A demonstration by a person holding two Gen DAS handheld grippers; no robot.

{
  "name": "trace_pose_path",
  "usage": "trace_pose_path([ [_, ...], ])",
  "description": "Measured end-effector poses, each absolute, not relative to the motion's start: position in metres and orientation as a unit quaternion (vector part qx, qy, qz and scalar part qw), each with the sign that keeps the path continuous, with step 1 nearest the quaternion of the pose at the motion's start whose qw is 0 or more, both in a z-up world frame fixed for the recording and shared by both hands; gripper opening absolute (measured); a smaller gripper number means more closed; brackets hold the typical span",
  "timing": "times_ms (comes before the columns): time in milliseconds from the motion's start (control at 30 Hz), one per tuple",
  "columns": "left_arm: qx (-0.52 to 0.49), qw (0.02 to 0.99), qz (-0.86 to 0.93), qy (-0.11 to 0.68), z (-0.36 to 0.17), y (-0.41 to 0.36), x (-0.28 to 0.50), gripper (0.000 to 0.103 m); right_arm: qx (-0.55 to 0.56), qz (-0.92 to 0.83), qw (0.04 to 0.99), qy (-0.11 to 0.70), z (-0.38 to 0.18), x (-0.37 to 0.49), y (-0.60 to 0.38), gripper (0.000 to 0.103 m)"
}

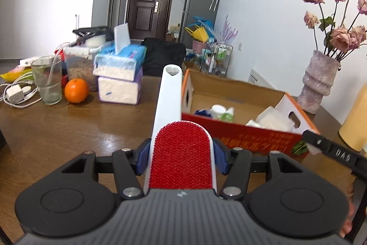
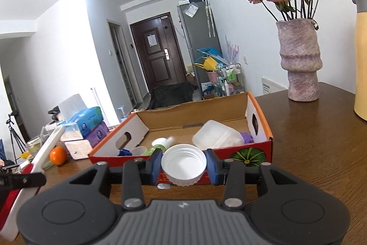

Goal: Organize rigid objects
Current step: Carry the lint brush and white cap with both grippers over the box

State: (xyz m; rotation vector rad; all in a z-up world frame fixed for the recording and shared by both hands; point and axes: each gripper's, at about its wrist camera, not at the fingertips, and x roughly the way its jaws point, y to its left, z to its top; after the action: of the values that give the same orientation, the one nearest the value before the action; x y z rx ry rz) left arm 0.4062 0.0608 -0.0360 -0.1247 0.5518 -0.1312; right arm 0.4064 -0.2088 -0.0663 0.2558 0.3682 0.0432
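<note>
My left gripper [image 1: 181, 156] is shut on a white lint brush with a red bristle face [image 1: 181, 157]; its handle points forward and up, left of the cardboard box [image 1: 240, 130]. In the right wrist view the same brush [image 2: 45, 148] shows at the left edge. A white screw cap [image 2: 183, 163] sits open side up between the blue pads of my right gripper [image 2: 183, 164], which is shut on it just before the box [image 2: 259, 128]. Inside the box lie a white plastic container [image 2: 218, 134], a small green bottle [image 2: 160, 144] and other small items.
On the wooden table [image 1: 68, 130] stand a glass [image 1: 48, 82], an orange [image 1: 76, 90], stacked tissue packs [image 1: 119, 75] and a charger with cable [image 1: 16, 94] at left. A pink vase of dried roses [image 2: 300, 61] and a yellow jug [image 2: 361, 49] stand right of the box.
</note>
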Motion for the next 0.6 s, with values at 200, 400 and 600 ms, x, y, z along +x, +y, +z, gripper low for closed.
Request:
trace_pose_path([
  [200, -0.067, 0.961, -0.062, 0.262, -0.023, 0.043, 0.408, 0.056, 0.124, 0.035, 0.976, 0.173, -0.059, 0.402, -0.206, 0.039],
  [400, -0.065, 0.964, -0.056, 0.25, -0.011, 0.027, 0.414, 0.056, 0.114, 0.043, 0.979, 0.162, -0.05, 0.402, -0.205, 0.039],
  [600, -0.063, 0.965, -0.058, 0.249, -0.002, 0.01, 0.428, 0.056, 0.105, 0.044, 0.98, 0.162, -0.04, 0.409, -0.209, 0.039],
])
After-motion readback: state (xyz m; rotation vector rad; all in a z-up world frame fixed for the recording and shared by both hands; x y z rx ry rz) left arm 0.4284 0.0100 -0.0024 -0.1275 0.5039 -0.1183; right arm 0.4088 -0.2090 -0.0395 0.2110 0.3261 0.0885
